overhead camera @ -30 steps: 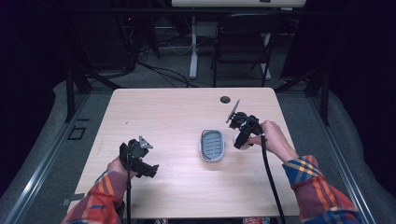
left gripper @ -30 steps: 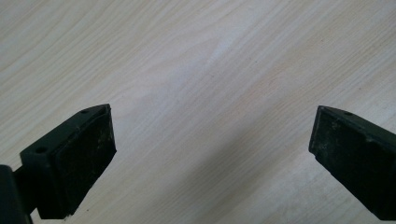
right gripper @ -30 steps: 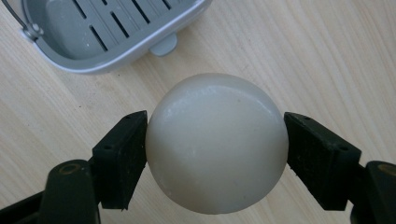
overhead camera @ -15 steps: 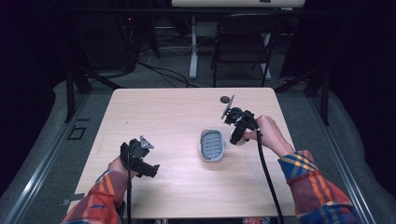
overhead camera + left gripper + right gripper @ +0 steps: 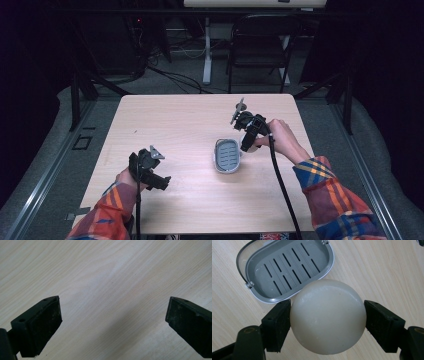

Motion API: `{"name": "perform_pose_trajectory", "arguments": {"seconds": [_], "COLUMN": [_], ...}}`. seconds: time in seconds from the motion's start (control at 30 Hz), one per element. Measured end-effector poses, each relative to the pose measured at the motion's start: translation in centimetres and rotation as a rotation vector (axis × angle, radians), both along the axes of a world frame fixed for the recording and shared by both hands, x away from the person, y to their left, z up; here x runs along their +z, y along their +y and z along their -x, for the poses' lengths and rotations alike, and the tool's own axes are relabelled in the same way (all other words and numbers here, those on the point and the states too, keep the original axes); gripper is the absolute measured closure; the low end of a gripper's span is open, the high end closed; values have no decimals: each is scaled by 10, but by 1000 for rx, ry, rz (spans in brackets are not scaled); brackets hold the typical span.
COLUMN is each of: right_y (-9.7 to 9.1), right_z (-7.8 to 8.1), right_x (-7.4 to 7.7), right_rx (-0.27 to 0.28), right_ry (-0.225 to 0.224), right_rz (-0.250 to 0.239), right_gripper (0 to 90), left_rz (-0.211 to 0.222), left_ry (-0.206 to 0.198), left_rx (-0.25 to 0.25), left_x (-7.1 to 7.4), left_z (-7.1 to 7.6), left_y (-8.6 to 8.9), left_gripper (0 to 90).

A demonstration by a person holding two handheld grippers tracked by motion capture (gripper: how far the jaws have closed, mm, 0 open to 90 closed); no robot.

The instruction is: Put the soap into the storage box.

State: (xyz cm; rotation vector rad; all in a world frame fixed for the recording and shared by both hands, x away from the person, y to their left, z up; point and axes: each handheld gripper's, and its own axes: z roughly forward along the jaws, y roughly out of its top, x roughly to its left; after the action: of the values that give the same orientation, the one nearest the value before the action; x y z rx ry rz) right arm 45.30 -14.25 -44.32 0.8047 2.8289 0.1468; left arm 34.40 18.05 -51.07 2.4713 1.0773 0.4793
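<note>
A round, off-white soap bar is clamped between the two black pads of my right gripper, which is shut on it. Just beyond the soap lies an empty grey slotted soap dish with a thin wire handle. In the high view the right gripper hovers at the right end of the soap dish, tilted down toward it. My left gripper rests low at the front left of the table, far from the dish. Its jaws stand wide apart over bare wood, so it is open.
The light wooden table holds just the dish. A black cable trails from the right gripper toward the front edge. Behind the table stand a dark folding chair and a white desk leg, with cables on the floor.
My right gripper has lifted a little and drifted left toward the dish's far right end, with the soap still held. The left gripper has stayed put.
</note>
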Motion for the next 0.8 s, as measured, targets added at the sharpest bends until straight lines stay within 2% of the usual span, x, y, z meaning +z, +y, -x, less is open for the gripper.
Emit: {"name": "perform_pose_trajectory", "arguments": {"seconds": [0.27, 0.8], "right_y": [11, 40], "right_z": [-2, -6], "right_x": [-2, -15], "right_rx": [16, 66], "right_ry": [-1, 30], "right_rz": [-11, 4], "right_gripper": [242, 242], "left_rz": [1, 0], "left_ry": [2, 6], "left_rx": [-3, -6], "left_x": [0, -1], "left_z": [0, 0], "left_y": [0, 0], "left_gripper": [5, 4]}}
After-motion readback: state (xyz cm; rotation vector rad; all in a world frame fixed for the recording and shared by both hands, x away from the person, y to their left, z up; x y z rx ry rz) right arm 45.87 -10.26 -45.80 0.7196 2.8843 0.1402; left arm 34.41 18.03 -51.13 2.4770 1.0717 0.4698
